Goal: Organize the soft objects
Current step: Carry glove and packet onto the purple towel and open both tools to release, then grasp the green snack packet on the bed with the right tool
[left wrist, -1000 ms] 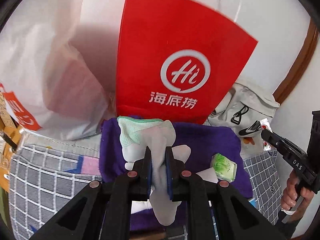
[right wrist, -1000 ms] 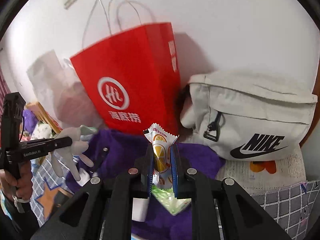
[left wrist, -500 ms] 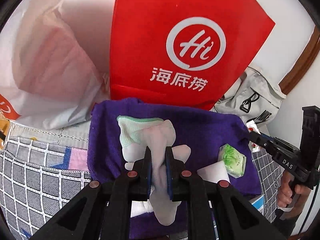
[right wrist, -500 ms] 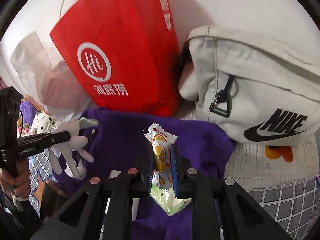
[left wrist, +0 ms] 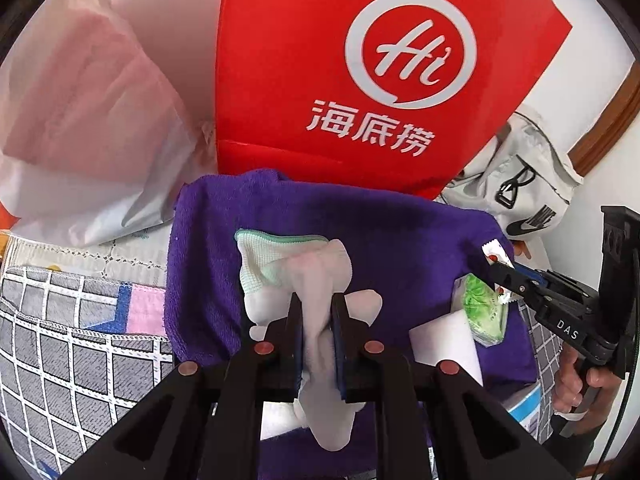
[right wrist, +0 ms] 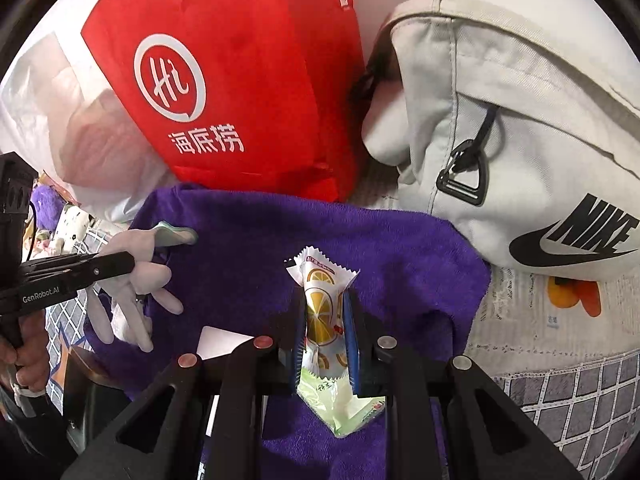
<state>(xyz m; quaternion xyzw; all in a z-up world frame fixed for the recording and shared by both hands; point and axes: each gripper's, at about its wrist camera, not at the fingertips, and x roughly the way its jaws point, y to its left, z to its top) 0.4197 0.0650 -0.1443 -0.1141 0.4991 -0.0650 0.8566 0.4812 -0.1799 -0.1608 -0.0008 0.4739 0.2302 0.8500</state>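
While both claws hang loaded over the purple towel (left wrist: 400, 236), the step in hand reads as carrying two picked items toward a place of deposit; the next move likely calls for lowering each to a free patch or a bag mouth before the jaws part. Which destination is meant cannot be told.

Item, far left: translucent white plastic bag (left wrist: 80, 128), crinkled, pinkish contents showing through, lying on a grey grid-patterned quilt (left wrist: 80, 360).

Item, left: left claw (left wrist: 316, 332), pressed together on a white knit work glove (left wrist: 304, 280). Soft ribbed cuff with green trim, smooth coated fingers drooping limp; held above the towel.

Item, centre: red paper shopping bag (left wrist: 320, 60), stiff, flat-faced, white round logo, standing upright behind the towel. The towel is plush, deep-piled and rumpled, and carries a white card (left wrist: 444, 340).

Item, right: right claw (right wrist: 325, 332), pinching a snack packet (right wrist: 324, 312) by its middle. Glossy film, serrated end seal, lemon-slice print above, pale green below; upright, above the towel's right part.

Item, far right: off-white canvas Nike sling bag (right wrist: 520, 120), slouched, black triangular buckle, leaning beside the red bag.

Handling note: the glove will flop on release; the packet is slick and crushable.
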